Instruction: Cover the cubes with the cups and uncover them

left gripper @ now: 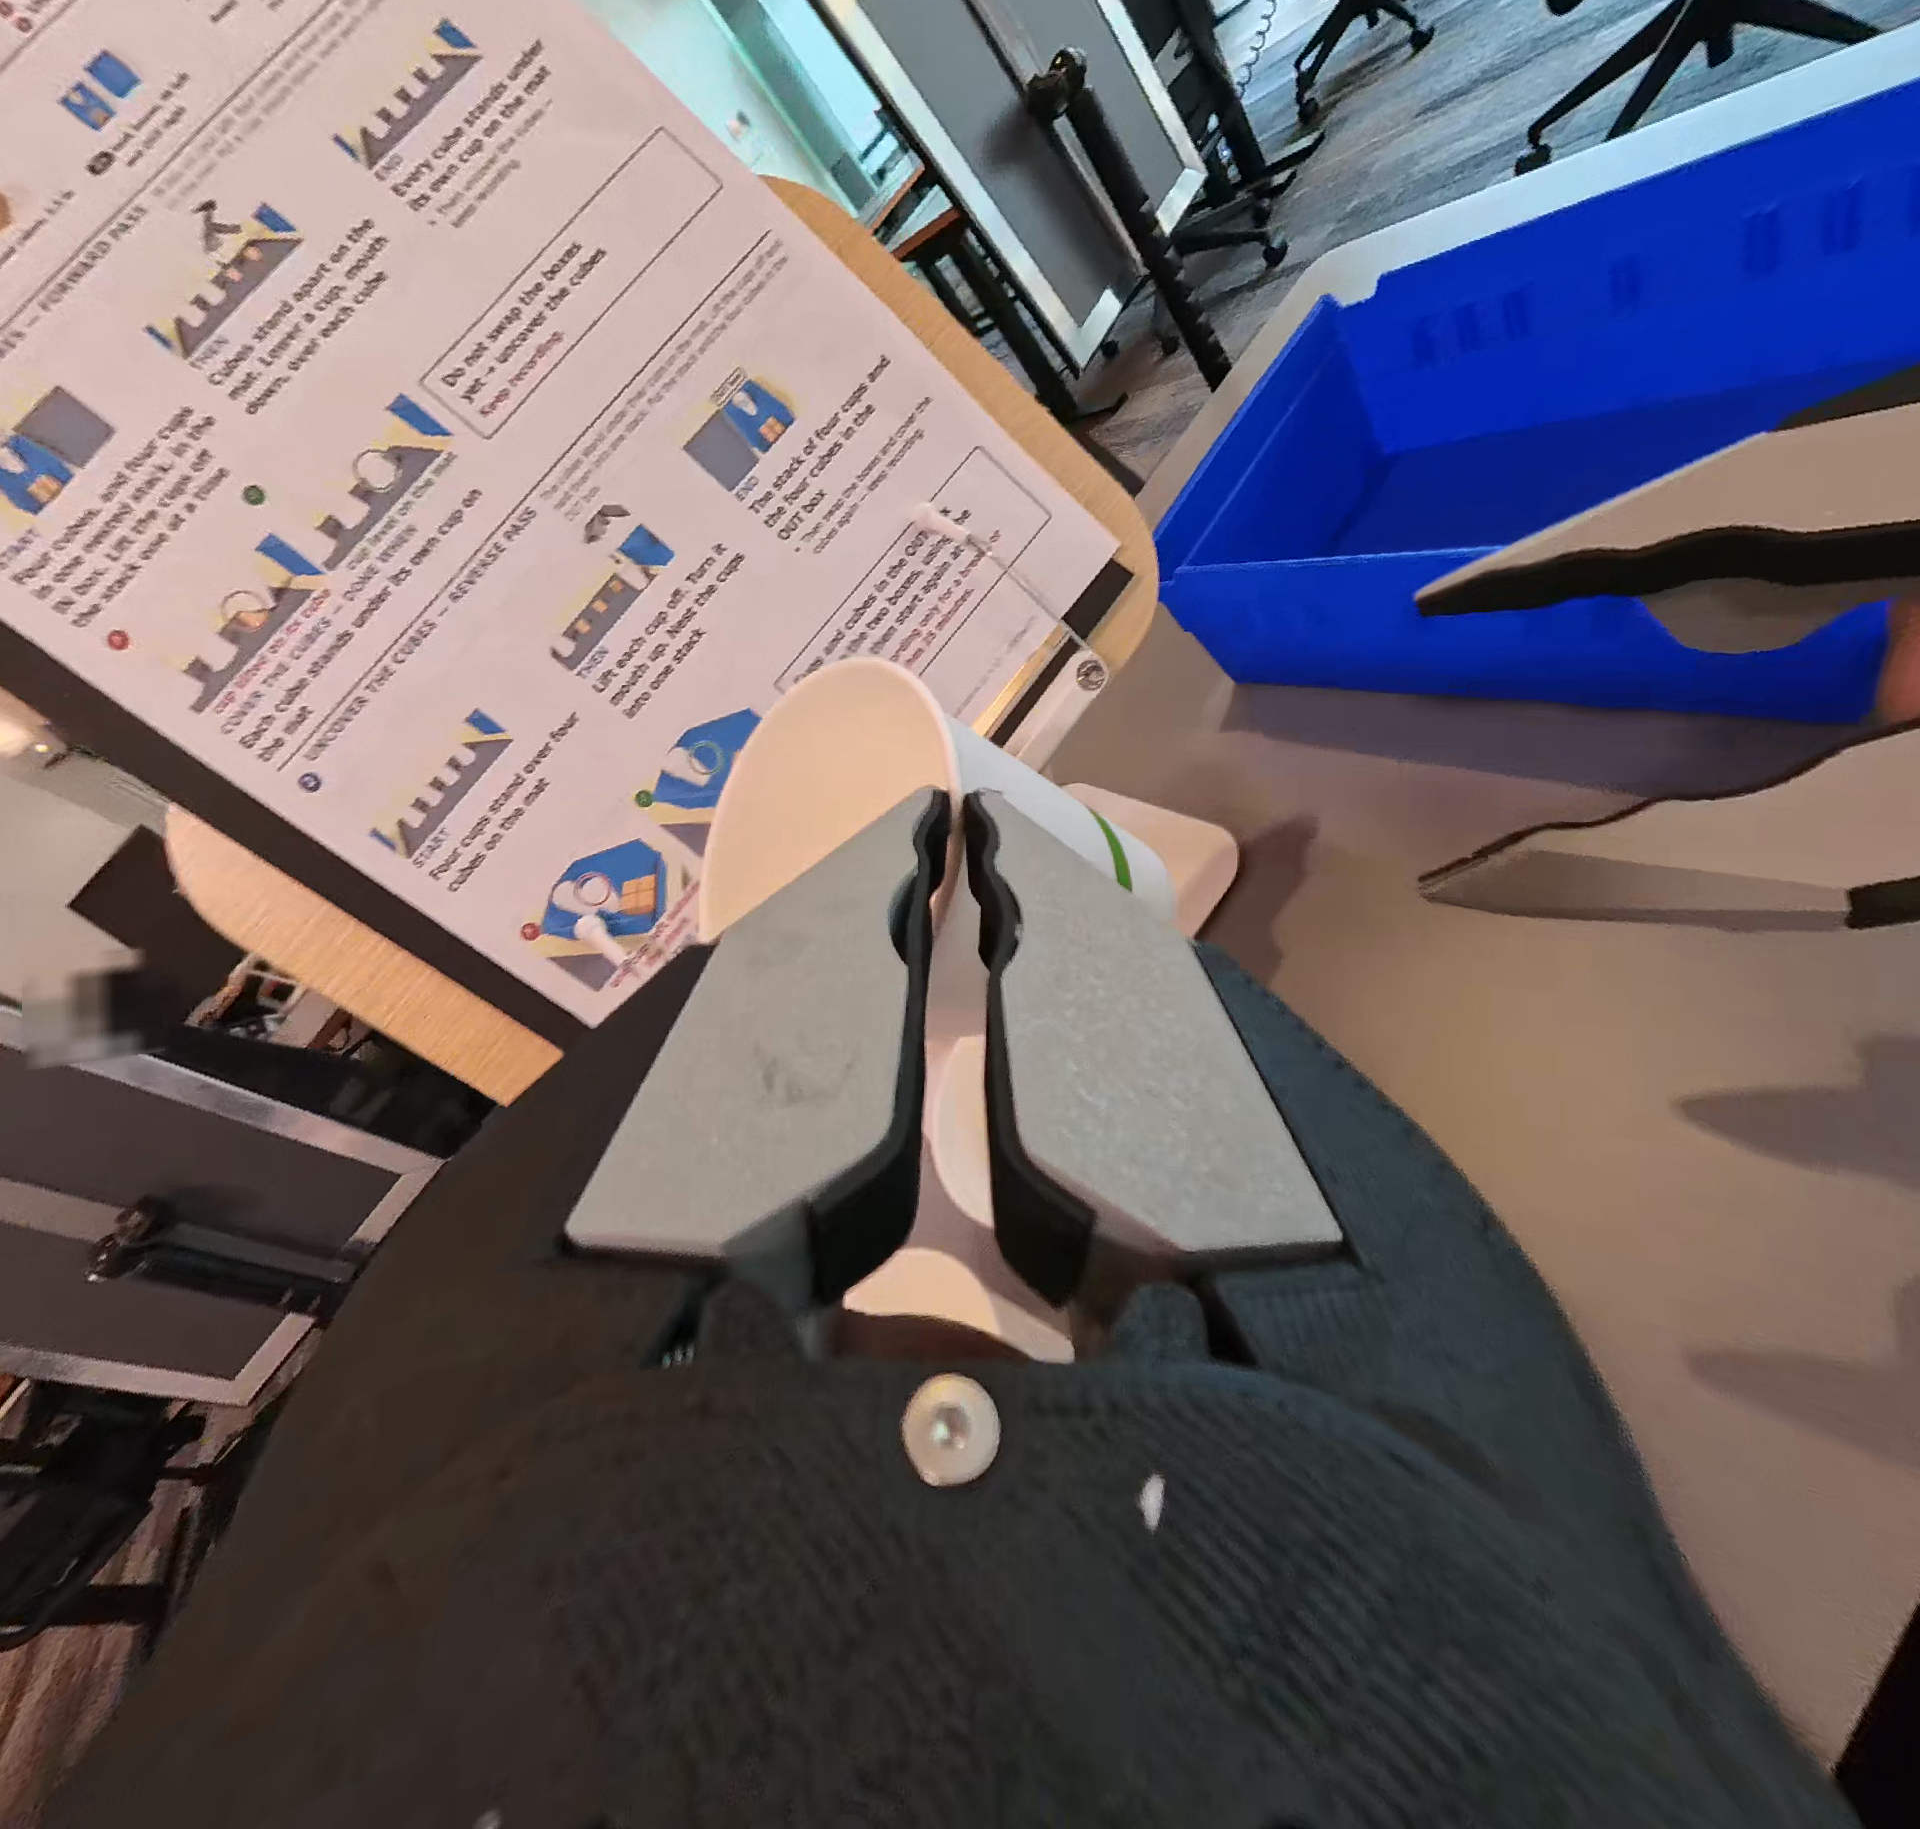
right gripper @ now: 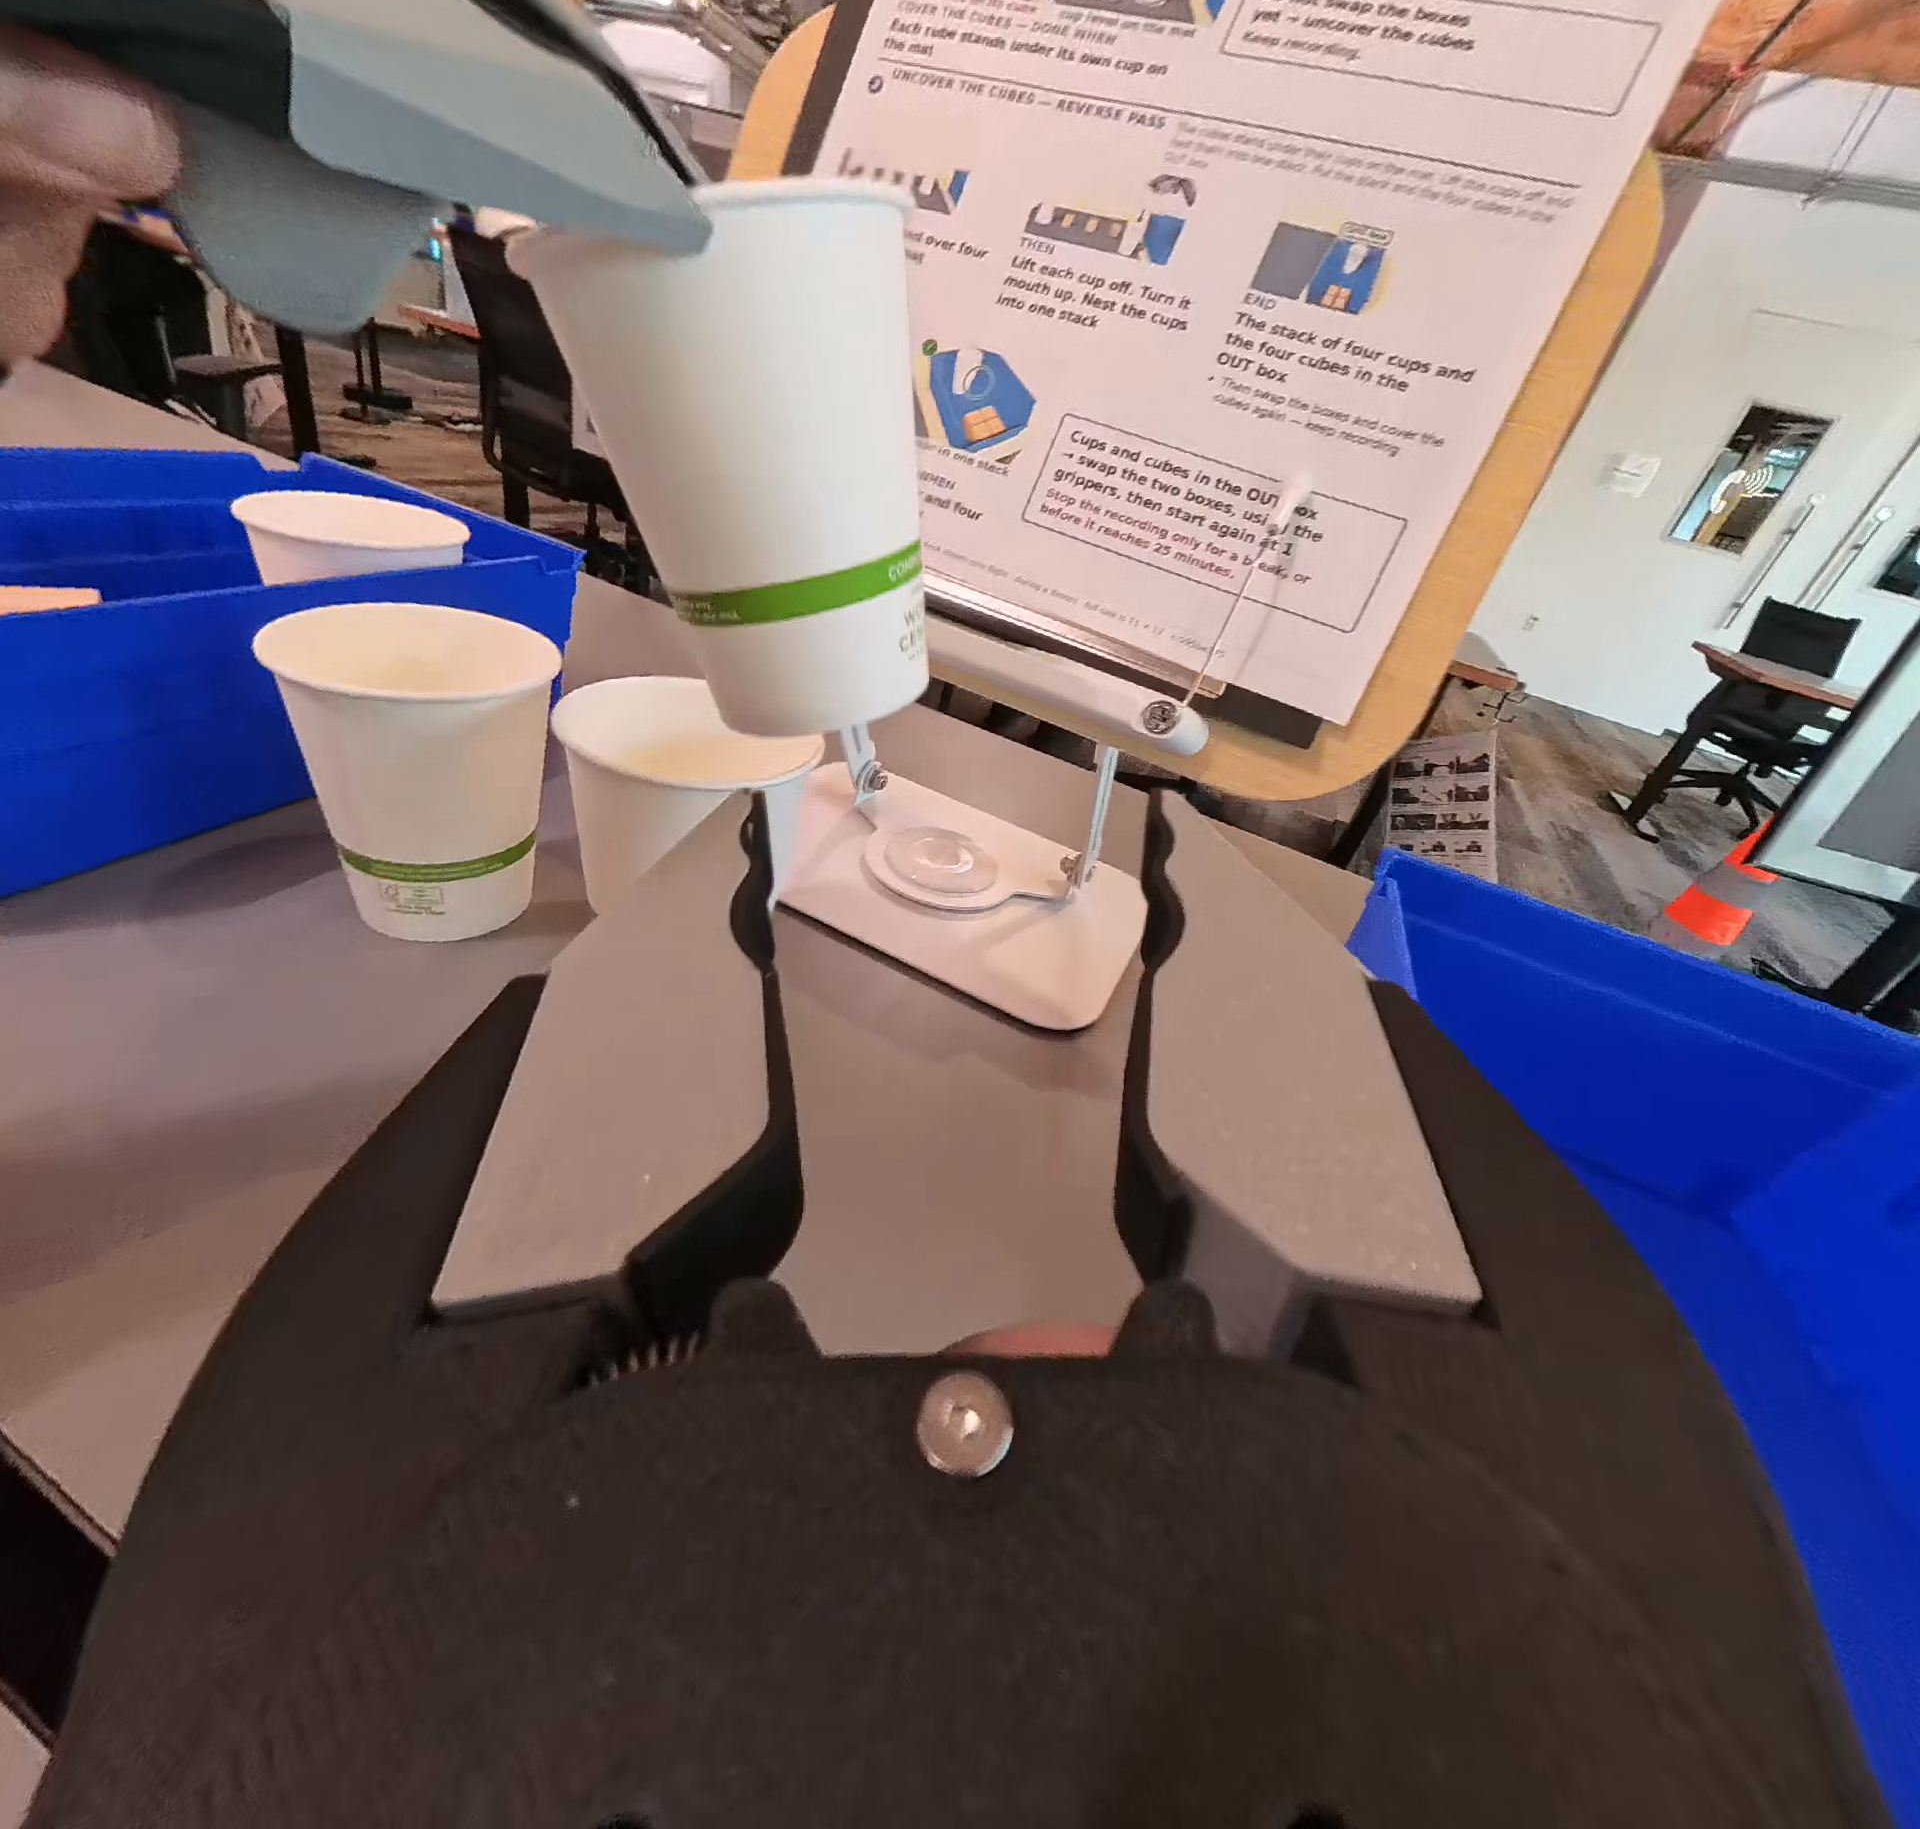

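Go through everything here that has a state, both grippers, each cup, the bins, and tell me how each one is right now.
Left gripper: shut on held cup.
Right gripper: open, empty.
Held cup: in the air, tilted, mouth up.
Near cup: upright on table, mouth up.
Middle cup: upright, mouth up, below held cup.
Bin cup: upright in left bin.
Left bin: open.
Right bin: open; contents unseen.

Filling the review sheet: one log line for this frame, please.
left tongs: shut on paper cup, lifted | right tongs: open, empty | two cups upright on table
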`<state>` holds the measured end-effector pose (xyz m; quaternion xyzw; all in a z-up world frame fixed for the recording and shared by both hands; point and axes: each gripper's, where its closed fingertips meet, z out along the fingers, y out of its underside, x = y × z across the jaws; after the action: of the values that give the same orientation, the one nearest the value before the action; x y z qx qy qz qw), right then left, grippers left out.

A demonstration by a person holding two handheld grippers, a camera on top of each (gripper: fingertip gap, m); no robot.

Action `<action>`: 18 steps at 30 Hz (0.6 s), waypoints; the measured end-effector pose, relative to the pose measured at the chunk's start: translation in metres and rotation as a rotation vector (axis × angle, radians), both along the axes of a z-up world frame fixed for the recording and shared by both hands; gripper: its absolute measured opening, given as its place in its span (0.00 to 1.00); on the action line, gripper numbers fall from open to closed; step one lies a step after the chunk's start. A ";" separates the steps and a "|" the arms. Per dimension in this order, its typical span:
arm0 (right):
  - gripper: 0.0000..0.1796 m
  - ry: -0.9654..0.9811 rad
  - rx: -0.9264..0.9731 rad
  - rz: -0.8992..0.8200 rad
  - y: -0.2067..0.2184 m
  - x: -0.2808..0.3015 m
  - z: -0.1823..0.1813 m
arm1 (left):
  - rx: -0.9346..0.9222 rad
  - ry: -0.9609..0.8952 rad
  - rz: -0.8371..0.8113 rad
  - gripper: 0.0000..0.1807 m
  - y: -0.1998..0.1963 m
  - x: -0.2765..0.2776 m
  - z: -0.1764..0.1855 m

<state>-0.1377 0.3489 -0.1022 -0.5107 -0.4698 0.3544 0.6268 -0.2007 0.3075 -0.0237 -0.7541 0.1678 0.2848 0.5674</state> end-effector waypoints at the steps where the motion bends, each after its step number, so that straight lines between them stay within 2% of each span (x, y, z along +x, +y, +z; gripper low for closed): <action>1: 0.39 0.004 -0.002 -0.007 0.002 0.002 0.001 | -0.007 -0.006 -0.006 0.00 0.003 0.003 -0.002; 10: 0.39 0.040 -0.038 -0.064 0.022 0.015 0.010 | -0.063 -0.004 -0.019 0.00 0.022 0.007 -0.026; 18: 0.38 0.028 -0.023 -0.065 0.020 0.013 0.007 | -0.042 0.004 -0.046 0.00 0.023 0.018 -0.022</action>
<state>-0.1248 0.3689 -0.0948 -0.5276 -0.4401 0.3465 0.6387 -0.1829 0.3305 -0.0458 -0.7611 0.1924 0.2696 0.5576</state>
